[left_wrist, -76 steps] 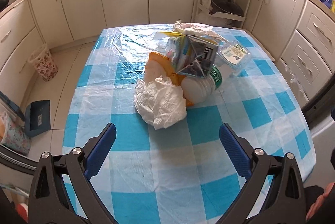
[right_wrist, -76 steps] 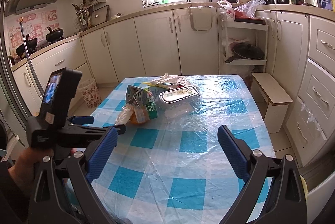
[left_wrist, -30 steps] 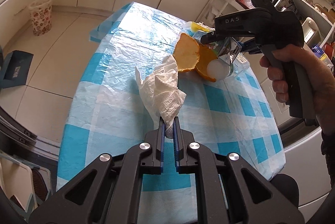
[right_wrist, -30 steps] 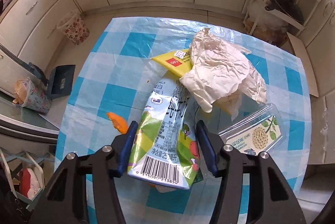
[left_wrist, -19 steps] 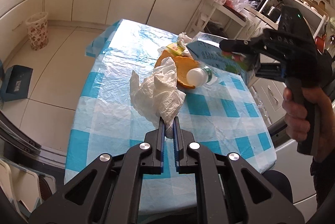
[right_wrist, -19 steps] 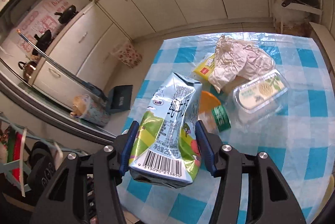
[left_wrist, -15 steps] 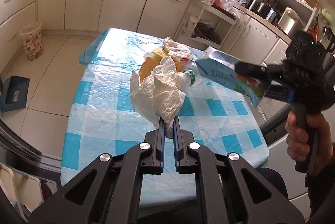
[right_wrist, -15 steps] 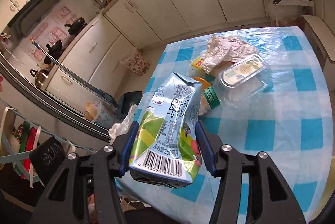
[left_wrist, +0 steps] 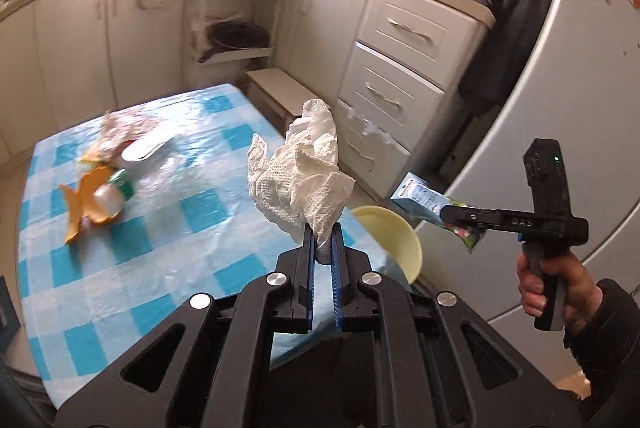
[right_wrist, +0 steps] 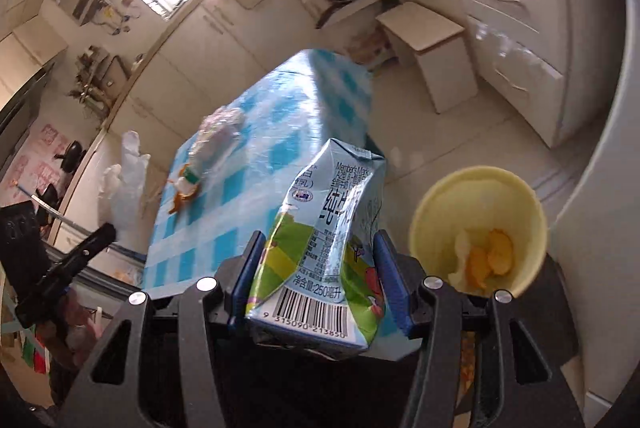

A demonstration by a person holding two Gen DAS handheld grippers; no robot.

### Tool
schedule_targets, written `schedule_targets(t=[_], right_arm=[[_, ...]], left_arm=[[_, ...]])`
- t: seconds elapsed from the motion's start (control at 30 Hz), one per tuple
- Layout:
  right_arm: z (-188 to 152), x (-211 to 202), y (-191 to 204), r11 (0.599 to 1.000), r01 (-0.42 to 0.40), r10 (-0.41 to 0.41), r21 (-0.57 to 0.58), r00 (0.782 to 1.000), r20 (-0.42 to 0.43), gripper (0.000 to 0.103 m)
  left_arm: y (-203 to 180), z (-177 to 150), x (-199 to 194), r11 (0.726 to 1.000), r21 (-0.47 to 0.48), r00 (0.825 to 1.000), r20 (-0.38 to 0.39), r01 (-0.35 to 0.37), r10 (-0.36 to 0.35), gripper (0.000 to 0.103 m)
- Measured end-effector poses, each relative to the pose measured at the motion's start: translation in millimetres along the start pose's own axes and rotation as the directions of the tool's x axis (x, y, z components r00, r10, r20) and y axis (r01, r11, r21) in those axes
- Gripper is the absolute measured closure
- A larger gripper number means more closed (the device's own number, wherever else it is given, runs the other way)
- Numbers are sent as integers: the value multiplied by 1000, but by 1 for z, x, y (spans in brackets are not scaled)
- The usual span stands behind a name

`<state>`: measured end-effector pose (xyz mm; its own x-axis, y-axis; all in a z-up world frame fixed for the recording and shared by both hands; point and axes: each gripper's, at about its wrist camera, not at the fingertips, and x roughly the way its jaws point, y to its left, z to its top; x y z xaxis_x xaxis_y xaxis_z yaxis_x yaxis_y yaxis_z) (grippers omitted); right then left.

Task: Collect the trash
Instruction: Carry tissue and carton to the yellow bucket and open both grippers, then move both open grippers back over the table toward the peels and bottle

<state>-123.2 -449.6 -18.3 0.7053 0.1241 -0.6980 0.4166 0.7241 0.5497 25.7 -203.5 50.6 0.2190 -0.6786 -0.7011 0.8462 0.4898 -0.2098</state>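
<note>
My left gripper (left_wrist: 322, 232) is shut on a crumpled white paper towel (left_wrist: 304, 172), held above the table's near right corner. My right gripper (right_wrist: 320, 248) is shut on a dented blue and green milk carton (right_wrist: 332, 240); the carton also shows in the left wrist view (left_wrist: 424, 202), held in the air right of the table. A pale yellow bin (right_wrist: 478, 224) with orange peel inside stands on the floor just right of the carton; its rim shows in the left wrist view (left_wrist: 394, 232). The left gripper with the towel (right_wrist: 124, 180) shows at the left of the right wrist view.
The blue checked table (left_wrist: 180, 228) still holds orange peel with a small bottle (left_wrist: 96, 200), crumpled paper (left_wrist: 124, 128) and a clear plastic box (left_wrist: 146, 148). White drawers (left_wrist: 396, 68), a low stool (left_wrist: 280, 96) and a fridge (left_wrist: 560, 68) stand to the right.
Both grippers have swung right, off the table's middle toward the yellow bin, each still holding its piece of trash. The carton now hangs beside the bin.
</note>
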Motion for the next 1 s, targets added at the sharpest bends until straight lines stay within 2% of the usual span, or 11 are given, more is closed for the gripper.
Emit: schedule_targets(t=[0.1, 0.2, 0.3, 0.37, 0.47, 0.57, 0.63, 0.7, 0.8, 0.93, 1.0], right_arm=[[-8, 9, -38, 996, 70, -69, 62, 998, -9, 49], [-10, 30, -69, 988, 110, -106, 109, 994, -38, 49], [-8, 50, -95, 981, 151, -144, 125, 987, -66, 48], [-4, 68, -111, 974, 179, -169, 137, 982, -87, 48], [-2, 85, -136, 960, 223, -205, 170, 972, -117, 44], [-5, 79, -143, 954, 228, -210, 195, 972, -107, 42], [-10, 63, -142, 956, 233, -222, 181, 972, -81, 39], [-14, 45, -139, 957, 233, -226, 173, 972, -54, 38], [-18, 17, -131, 959, 227, -231, 172, 973, 5, 37], [-19, -9, -101, 972, 184, -198, 145, 976, 89, 34], [-19, -19, -78, 982, 151, -166, 114, 978, 130, 31]], left_arm=[[-39, 15, 43, 993, 91, 994, -85, 81, -73, 96], [-69, 27, 94, 979, 132, 974, -187, 155, -129, 96], [-90, 34, 148, 972, 135, 946, -287, 195, -150, 96], [-103, 37, 188, 965, 130, 914, -370, 229, -167, 96], [-121, 35, 240, 963, 138, 868, -476, 233, -142, 96], [-133, 32, 273, 968, 163, 851, -519, 193, -82, 90], [-138, 33, 271, 968, 173, 860, -506, 181, -70, 84], [-140, 35, 258, 964, 191, 875, -479, 187, -75, 67], [-142, 41, 229, 960, 238, 913, -407, 149, -40, 60], [-129, 49, 172, 971, 235, 970, -243, 42, 17, 49], [-117, 47, 138, 974, 221, 987, -146, -38, 71, 40]])
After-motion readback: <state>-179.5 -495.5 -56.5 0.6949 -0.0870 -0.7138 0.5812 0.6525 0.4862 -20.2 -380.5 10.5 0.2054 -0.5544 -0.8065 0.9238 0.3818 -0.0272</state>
